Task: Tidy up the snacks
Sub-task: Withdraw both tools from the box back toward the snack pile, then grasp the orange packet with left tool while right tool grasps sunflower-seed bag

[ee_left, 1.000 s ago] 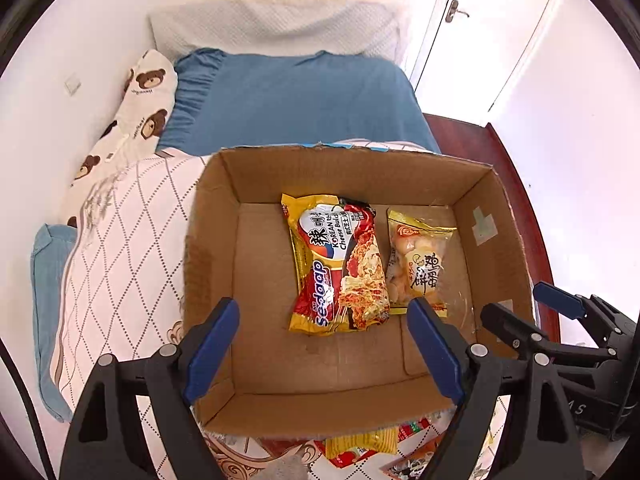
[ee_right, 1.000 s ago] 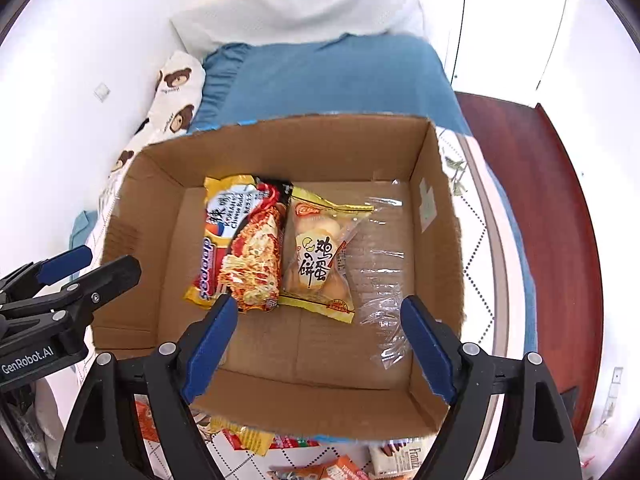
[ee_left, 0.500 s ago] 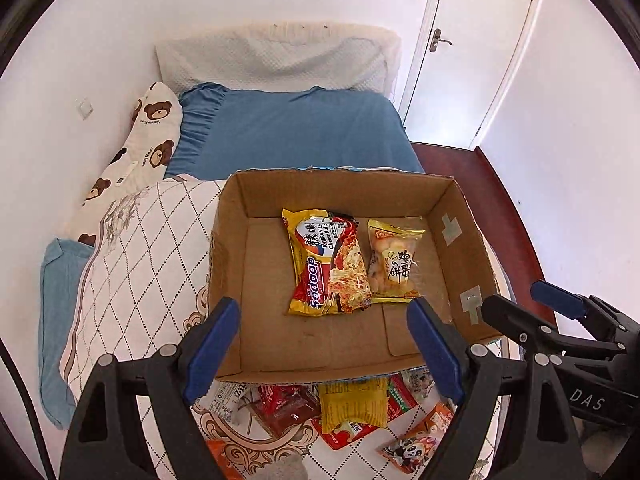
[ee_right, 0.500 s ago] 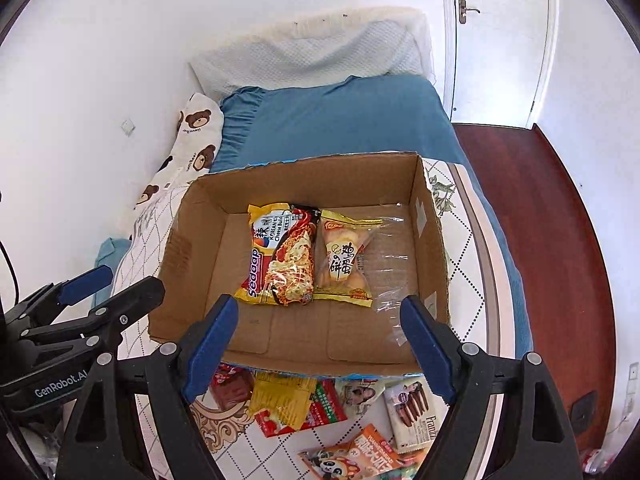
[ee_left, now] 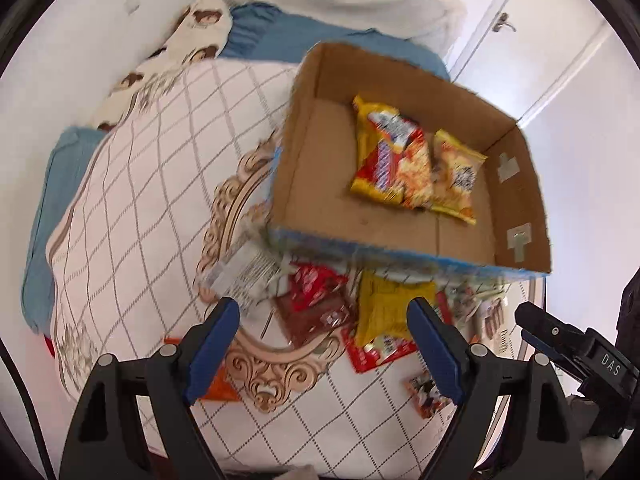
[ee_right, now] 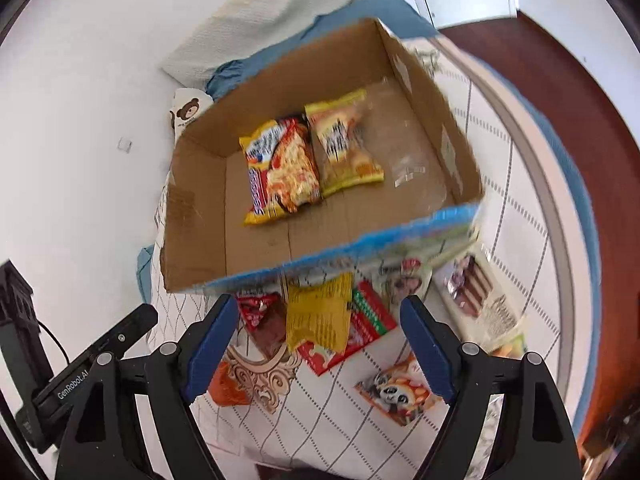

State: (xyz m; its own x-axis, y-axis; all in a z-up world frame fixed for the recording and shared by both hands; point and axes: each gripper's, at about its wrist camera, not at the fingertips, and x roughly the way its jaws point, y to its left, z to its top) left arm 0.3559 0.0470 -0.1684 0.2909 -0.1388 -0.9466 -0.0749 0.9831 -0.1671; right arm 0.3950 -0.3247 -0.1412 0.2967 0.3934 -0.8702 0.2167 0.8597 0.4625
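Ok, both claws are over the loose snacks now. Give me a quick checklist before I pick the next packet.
1. Left claw open and empty: ok.
2. Right claw open and empty: ok.
3. Cardboard box has free floor space: ok, only the noodle packet and the yellow snack bag lie inside, side by side.
4. Loose snacks within view: ok, the yellow packet lies just ahead of the right claw, on top of a red packet.
5. Single packet isolated for a clean grasp: not ok, the pile overlaps; the panda packet lies apart.
6. Picture sharp enough to aim: not ok, both views are blurred.
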